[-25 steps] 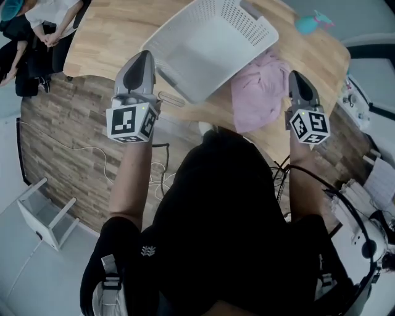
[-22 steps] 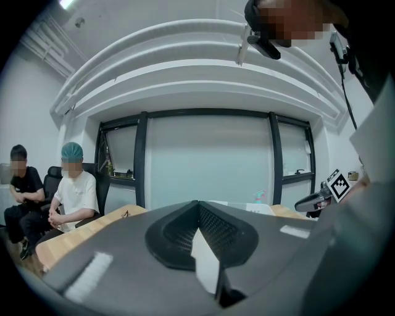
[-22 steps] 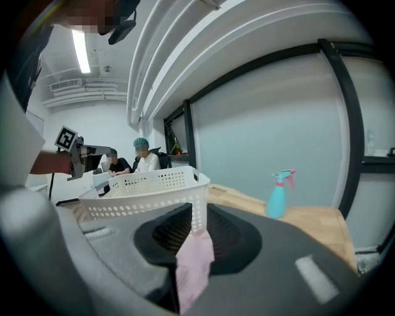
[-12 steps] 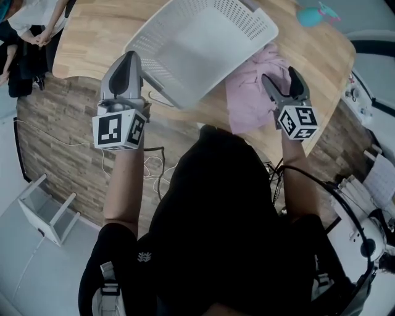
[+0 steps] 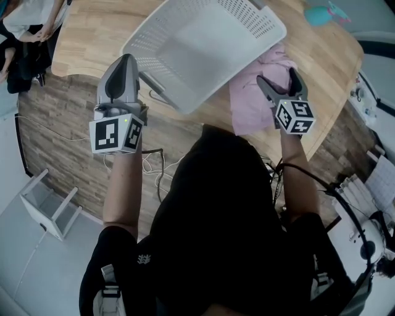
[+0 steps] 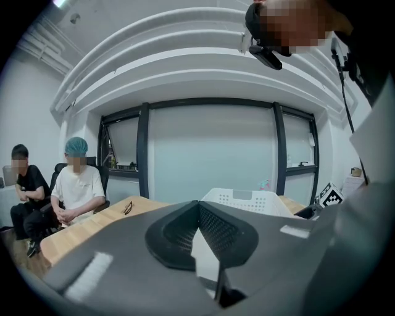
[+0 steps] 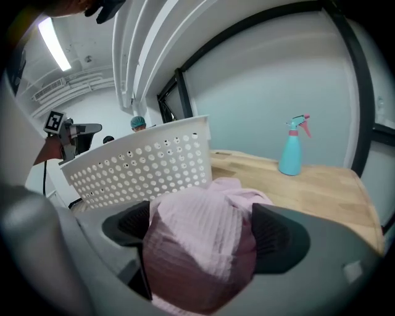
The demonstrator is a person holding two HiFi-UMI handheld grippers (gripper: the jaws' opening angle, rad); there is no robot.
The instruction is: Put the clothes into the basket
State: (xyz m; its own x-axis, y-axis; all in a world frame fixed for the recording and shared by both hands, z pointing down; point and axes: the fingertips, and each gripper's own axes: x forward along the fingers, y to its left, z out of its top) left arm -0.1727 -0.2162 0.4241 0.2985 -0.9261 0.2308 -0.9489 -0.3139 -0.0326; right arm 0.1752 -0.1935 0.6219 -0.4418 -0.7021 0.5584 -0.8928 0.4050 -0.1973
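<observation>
A white perforated basket point(image 5: 203, 49) lies on the wooden table point(image 5: 86, 37), empty inside. To its right a crumpled pink garment point(image 5: 250, 102) rests on the table against the basket wall point(image 7: 142, 170). My right gripper point(image 5: 279, 79) is low over the garment and open; its jaws have just been opening. The pink cloth point(image 7: 210, 197) bulges between the spread pads, which do not press it. My left gripper point(image 5: 123, 62) hovers at the basket's near left corner, shut and empty, with the basket point(image 6: 247, 200) beyond its jaws.
A teal spray bottle point(image 5: 321, 13) stands at the table's far right point(image 7: 291, 147). Glasses point(image 6: 128, 207) lie at the far left, where two people point(image 6: 74, 191) sit. A small white stand point(image 5: 46, 207) and cables are on the floor.
My right gripper came down over the pink garment and its jaws spread from shut to wide. The left gripper sank slightly beside the basket.
</observation>
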